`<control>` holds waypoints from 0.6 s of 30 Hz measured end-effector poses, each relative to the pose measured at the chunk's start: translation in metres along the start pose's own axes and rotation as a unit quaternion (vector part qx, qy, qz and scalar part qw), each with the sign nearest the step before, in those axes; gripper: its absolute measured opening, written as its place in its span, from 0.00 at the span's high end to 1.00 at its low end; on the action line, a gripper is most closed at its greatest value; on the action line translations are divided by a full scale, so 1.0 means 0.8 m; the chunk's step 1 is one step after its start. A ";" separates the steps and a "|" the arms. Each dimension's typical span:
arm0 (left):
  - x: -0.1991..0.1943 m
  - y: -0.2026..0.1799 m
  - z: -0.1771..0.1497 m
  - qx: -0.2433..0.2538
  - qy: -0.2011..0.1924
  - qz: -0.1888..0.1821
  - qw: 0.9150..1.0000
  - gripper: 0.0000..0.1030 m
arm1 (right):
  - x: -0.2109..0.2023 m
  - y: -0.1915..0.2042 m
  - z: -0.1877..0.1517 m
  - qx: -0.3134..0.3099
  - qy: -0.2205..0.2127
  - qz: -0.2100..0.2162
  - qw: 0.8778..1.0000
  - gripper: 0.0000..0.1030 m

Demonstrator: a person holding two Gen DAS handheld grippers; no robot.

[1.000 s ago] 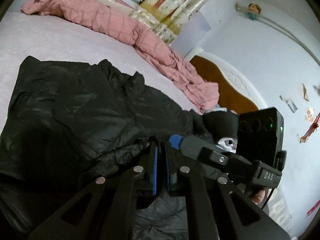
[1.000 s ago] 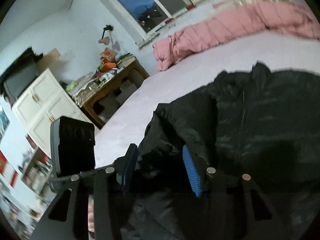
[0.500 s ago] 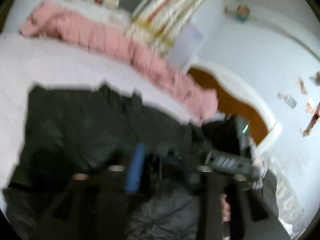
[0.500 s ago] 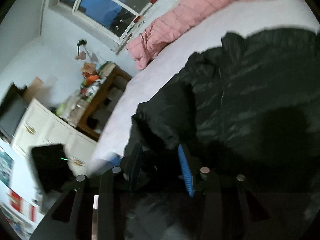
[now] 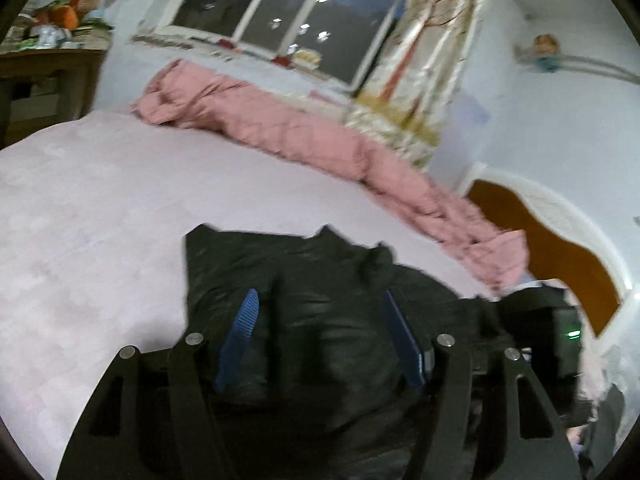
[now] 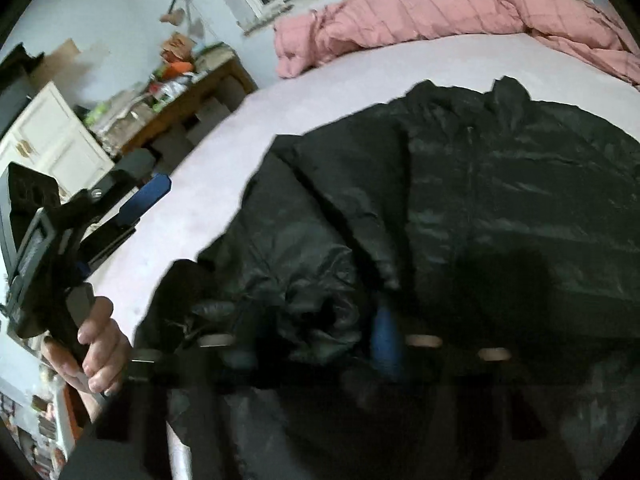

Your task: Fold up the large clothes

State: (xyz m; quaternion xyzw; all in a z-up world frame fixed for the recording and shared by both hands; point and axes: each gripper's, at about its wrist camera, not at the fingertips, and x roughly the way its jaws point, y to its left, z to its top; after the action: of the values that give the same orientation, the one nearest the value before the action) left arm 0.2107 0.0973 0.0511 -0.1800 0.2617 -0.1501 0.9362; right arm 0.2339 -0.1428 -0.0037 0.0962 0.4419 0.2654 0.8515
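Note:
A black puffer jacket (image 5: 320, 280) lies spread on the pale pink bed (image 5: 100, 220), collar toward the far side. My left gripper (image 5: 322, 338) hovers over the jacket's near part. Its jaws are opening, and its blue pads (image 5: 240, 332) stand wide apart without pressing on the fabric. In the right wrist view the jacket (image 6: 500, 184) fills the middle and right, with a sleeve bunched at the near left. My right gripper (image 6: 344, 332), blurred, is shut on that bunched fabric. At the far left a hand (image 6: 92, 344) holds the left gripper (image 6: 132, 220) above the bed's edge.
A rumpled pink quilt (image 5: 320, 140) lies along the bed's far side under a window (image 5: 280, 12). A brown headboard (image 5: 560, 248) rises at the right. A cluttered wooden desk (image 6: 188, 88) and a white cabinet (image 6: 48, 136) stand beside the bed.
My left gripper let go of the jacket fold, spread its jaws, rose and tipped up so the window came into view. My right gripper's jaws closed on the bunched sleeve.

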 end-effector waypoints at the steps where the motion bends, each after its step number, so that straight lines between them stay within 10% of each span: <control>1: 0.003 0.001 -0.004 -0.001 0.005 0.012 1.000 0.39 | -0.005 -0.006 0.002 0.006 -0.004 -0.004 1.000 0.91; 4: 0.021 0.016 -0.012 -0.010 0.029 0.059 0.998 0.39 | -0.038 -0.018 0.008 -0.006 -0.087 -0.106 0.991 0.92; 6: 0.041 0.028 -0.019 -0.020 0.068 0.105 0.992 0.39 | -0.058 -0.018 0.014 -0.053 -0.144 -0.273 0.950 0.92; 8: 0.061 0.040 -0.028 -0.022 0.096 0.132 0.986 0.39 | -0.062 -0.032 0.021 -0.060 -0.149 -0.333 0.929 0.92; 13: 0.106 0.066 -0.054 -0.024 0.175 0.189 0.966 0.43 | -0.074 -0.081 0.041 -0.013 -0.145 -0.327 0.934 0.90; 18: 0.104 0.064 -0.055 -0.013 0.169 0.204 0.964 0.43 | -0.108 -0.114 0.034 0.032 -0.166 -0.343 0.924 0.34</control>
State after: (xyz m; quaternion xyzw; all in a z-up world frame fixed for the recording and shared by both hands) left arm 0.2640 0.1002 -0.0415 -0.1065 0.4495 0.0196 0.8867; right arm 0.2485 -0.2642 0.0367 0.0090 0.3082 -0.0767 0.9482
